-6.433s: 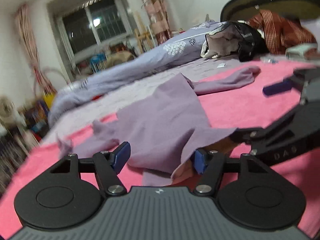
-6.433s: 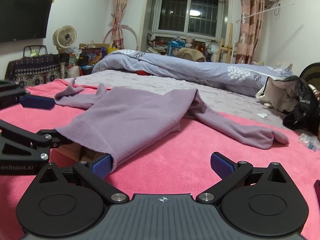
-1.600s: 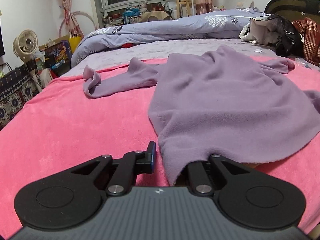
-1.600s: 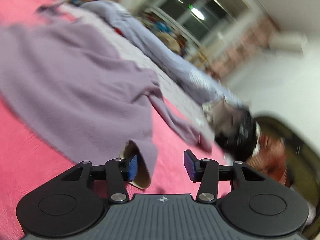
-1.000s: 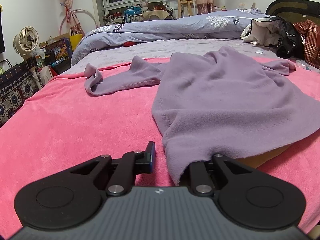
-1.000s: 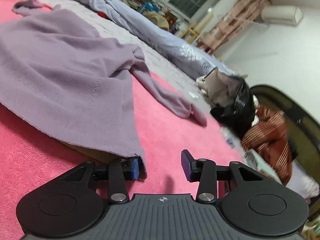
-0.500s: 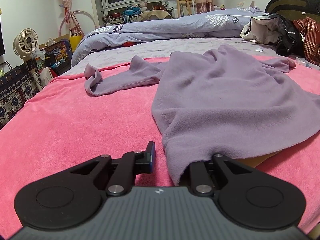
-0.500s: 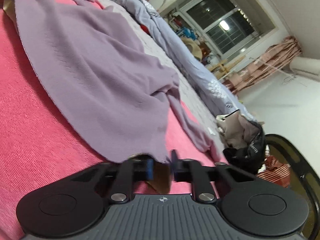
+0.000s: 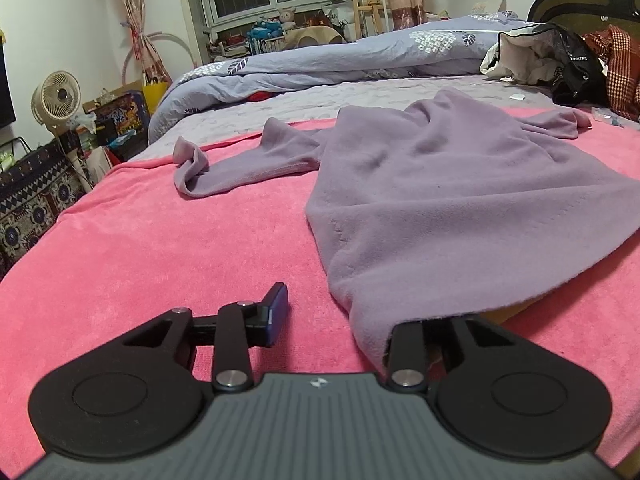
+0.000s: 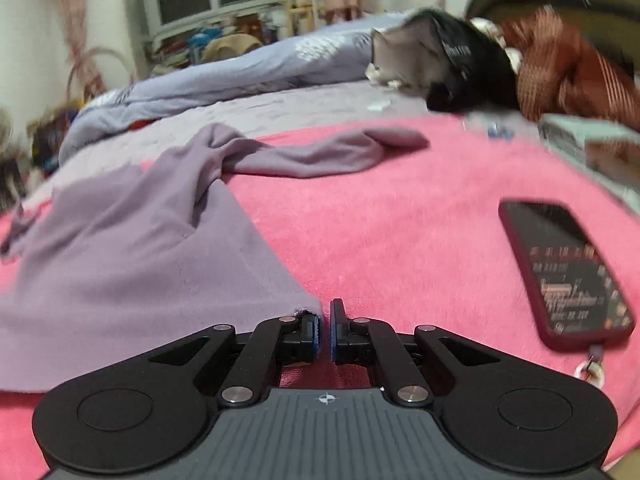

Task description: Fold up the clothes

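Lilac fleece, a long-sleeved top (image 9: 460,208), lies spread over the pink blanket (image 9: 180,248) on the bed in the left wrist view, its body running from the middle toward the right edge, where the fisheye rim cuts it off. One sleeve (image 9: 240,164) trails left and ends in a crumpled cuff; the other reaches back toward a heap of dark and checked clothes (image 9: 576,68) by the headboard. The left tongs (image 9: 344,322) stand parted at the near hem: the left finger (image 9: 276,314) is bare over the blanket, while the right finger is buried under the hem, so its pad cannot be seen and whether it bears on the cloth is hard to tell. A blue-grey duvet (image 9: 360,60) lies behind, and a small fan (image 9: 58,98) stands at the left. The right wrist view is blurred throughout. There the top (image 10: 140,248) fills the left half, its far side running out of frame, one sleeve (image 10: 332,156) stretched right across the blanket (image 10: 400,232). The right tongs (image 10: 325,330) are clenched, the blue pads nearly meeting; the near corner of the hem sits at the tip of the left finger, but the slit between the pads looks free of cloth. A dark phone (image 10: 564,272) lies on the blanket well to the right, its screen text unreadable.
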`<state>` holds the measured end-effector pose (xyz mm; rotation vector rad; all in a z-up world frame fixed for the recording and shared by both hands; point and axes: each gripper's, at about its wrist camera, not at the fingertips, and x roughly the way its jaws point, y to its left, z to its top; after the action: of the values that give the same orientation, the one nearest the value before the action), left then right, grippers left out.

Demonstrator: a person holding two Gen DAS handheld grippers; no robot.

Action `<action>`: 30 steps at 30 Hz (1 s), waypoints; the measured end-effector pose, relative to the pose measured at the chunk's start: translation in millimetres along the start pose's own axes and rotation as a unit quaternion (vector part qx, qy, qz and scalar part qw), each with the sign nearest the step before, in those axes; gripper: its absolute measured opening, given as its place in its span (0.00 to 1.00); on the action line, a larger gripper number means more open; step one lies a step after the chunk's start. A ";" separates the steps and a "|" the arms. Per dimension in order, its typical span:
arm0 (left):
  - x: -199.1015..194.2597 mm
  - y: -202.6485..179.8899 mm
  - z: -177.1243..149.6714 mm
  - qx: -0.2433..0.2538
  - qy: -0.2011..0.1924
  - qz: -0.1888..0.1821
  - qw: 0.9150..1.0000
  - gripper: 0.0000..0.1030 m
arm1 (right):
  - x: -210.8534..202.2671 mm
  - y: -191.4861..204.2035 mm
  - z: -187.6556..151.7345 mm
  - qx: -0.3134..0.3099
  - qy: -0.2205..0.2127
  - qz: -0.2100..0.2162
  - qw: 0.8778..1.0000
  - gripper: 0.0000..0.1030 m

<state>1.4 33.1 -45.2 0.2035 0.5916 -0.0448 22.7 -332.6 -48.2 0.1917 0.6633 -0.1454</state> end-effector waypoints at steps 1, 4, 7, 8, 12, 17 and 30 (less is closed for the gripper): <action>2.2 0.3 0.4 -0.003 -0.001 0.003 1.000 0.40 | -1.1 -0.2 -2.3 -0.009 -0.003 -0.001 1.000 0.09; 4.2 -7.0 1.5 0.015 -0.010 0.011 1.000 0.30 | -2.6 26.8 -10.7 -0.140 -0.033 -0.054 0.988 0.35; -3.8 -25.0 -3.8 0.069 -0.026 0.010 0.997 0.30 | -1.3 59.3 -32.2 -0.302 -0.091 -0.114 0.942 0.57; -6.6 -29.7 -5.7 0.081 -0.031 0.013 0.996 0.30 | 1.4 67.6 -39.9 -0.345 -0.108 -0.123 0.924 0.56; -7.0 -27.2 -3.4 0.059 -0.025 0.005 0.998 0.35 | 8.3 75.9 -38.6 -0.370 -0.144 -0.147 0.906 0.46; -4.3 -19.6 -1.3 0.047 -0.020 0.013 0.999 0.43 | 12.6 24.7 9.7 -0.119 -0.095 -0.131 0.980 0.41; -6.3 -8.9 13.7 0.047 -0.049 0.015 0.998 0.13 | 2.7 35.4 -3.4 -0.132 -0.071 -0.094 0.984 0.08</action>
<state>2.9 21.4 -32.2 0.2996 0.4892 -0.0542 29.7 -297.7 -47.8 -0.1368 0.5523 -0.2479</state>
